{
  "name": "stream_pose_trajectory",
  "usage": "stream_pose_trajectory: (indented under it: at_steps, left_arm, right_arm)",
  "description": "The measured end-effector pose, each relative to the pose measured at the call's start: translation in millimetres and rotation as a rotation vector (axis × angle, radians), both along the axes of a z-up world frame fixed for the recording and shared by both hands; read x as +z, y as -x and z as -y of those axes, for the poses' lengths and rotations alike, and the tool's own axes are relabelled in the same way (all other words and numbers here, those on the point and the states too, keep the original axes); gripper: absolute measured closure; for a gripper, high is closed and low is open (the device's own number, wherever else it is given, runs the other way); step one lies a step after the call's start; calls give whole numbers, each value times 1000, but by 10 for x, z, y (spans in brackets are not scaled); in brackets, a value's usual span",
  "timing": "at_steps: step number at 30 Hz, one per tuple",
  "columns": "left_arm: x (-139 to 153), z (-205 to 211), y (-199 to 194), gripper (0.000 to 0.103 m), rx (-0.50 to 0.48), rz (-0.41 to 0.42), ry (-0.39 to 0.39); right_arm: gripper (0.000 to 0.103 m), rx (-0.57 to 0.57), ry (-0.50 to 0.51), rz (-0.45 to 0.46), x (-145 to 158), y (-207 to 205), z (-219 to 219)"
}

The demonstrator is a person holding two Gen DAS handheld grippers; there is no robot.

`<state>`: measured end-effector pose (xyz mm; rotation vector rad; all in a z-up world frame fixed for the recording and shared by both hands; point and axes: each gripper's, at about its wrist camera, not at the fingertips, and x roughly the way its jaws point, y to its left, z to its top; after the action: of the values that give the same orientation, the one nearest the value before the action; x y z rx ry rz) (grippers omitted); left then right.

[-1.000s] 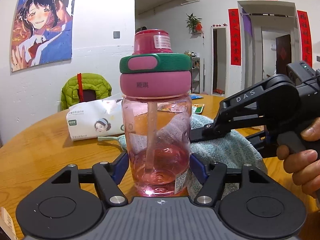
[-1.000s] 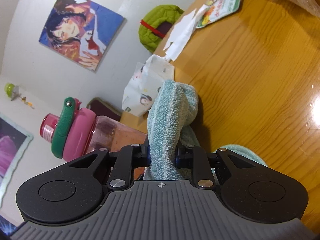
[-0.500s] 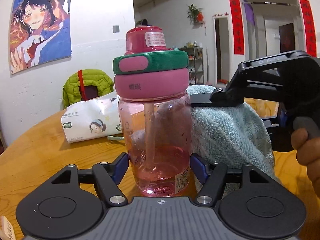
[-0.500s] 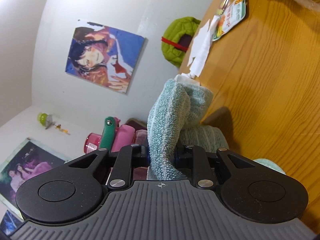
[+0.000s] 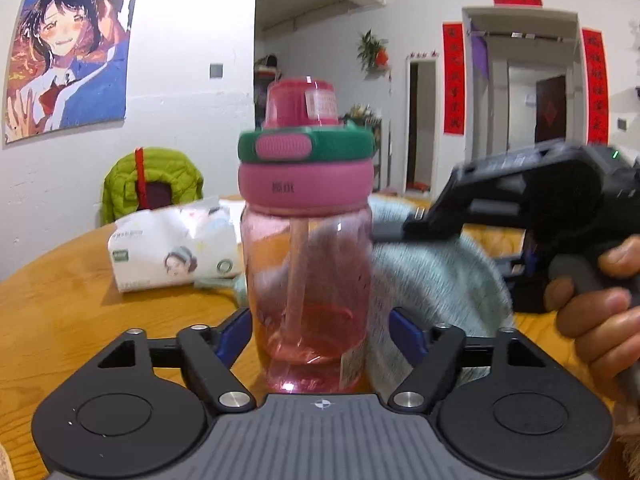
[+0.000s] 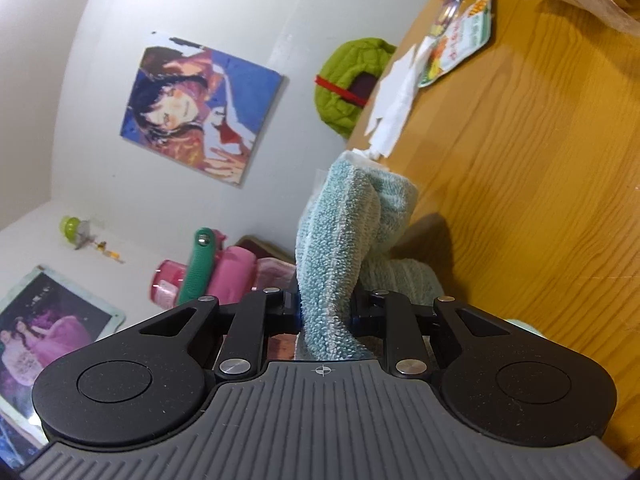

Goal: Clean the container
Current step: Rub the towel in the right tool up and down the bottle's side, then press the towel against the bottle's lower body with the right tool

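Wiping is the step I judge to be in hand: my left tool [image 5: 320,330] grips the pink bottle [image 5: 306,264] low on its body, blue pads pressed to either side, and holds it upright over the wooden surface [image 5: 60,304], though I cannot tell whether its base rests there. My right tool [image 6: 326,314] is clamped tight on a fold of teal towel [image 6: 344,240], and in the left view that towel [image 5: 436,276] bunches against the bottle's right flank and shows through the clear wall behind it. The bottle wears a pink collar and green lid [image 5: 306,144], closed, with a straw [image 5: 296,272] running down inside; only a pink tint shows at the bottom, and I cannot say whether it is liquid or plastic. Next, I judge, the cloth must be drawn around the wall with steady pressure while the left grip resists any twist. A tissue pack [image 5: 172,248] lies behind the bottle on the left.
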<state>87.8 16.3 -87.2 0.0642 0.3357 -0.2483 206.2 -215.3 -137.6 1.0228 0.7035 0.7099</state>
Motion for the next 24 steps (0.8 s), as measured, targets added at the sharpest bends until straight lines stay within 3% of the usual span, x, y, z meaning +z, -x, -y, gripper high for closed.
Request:
stream_pose_trajectory:
  at_steps: [5,9,13,17,19,24]
  left_arm:
    - [-37,49,-20,32,2,12,-59]
    - [5,-9,22,39,20,-7,-38]
    - [19,-52,28,39,35,-15,-31]
    - [-17,-54,-40,24,39,-29,-18]
    - [-51,-45,-68,33,42,-42,-22]
    - [-47,-40,-37,37,54,-43,-46]
  right_arm:
    - [79,-14,-25,-56,-132,-71,-25]
    - [79,5,-47,-63,-154,-71,-35]
    - [79,32,-35,-64,-154,-73,-86]
    - [78,38,-8,-75,-175,-84,-138]
    - [78,25,6,-66,-174,-81,-160]
    - [77,35,-20,-74,-184,-99,-146]
